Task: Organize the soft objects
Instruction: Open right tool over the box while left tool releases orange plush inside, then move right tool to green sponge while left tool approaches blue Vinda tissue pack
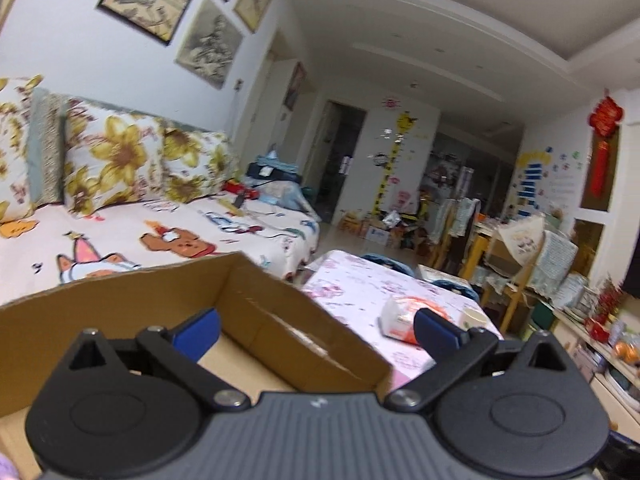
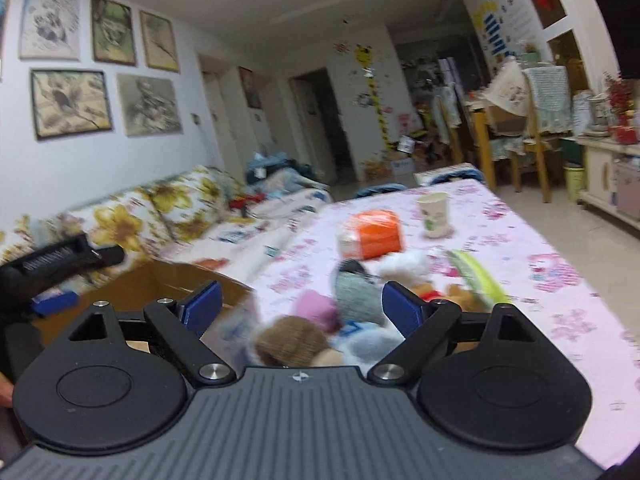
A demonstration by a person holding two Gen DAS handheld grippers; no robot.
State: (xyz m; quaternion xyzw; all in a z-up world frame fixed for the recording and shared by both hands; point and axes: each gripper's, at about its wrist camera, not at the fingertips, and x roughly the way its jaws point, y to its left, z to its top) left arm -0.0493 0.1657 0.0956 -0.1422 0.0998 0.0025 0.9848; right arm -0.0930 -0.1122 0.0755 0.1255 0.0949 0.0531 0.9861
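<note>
Left wrist view: my left tongs (image 1: 316,326) gape empty over the cardboard box (image 1: 256,320); right tongs (image 2: 302,306) gape above soft toys (image 2: 320,320).

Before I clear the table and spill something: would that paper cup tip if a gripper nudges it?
Probably. The paper cup stands upright, tall and narrower at its base, so a nudge near its rim could topple it. It looks thin and light, likely sliding on the tablecloth. Contents can't be seen.

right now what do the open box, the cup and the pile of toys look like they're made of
Box: brown corrugated cardboard, matte, with creased raw-edged flaps.
Cup: probably paper, matte white with a green print and a thin rolled rim.
Pile of toys: plush or knitted fabric, fuzzy and soft-edged, though the view is blurred.
</note>
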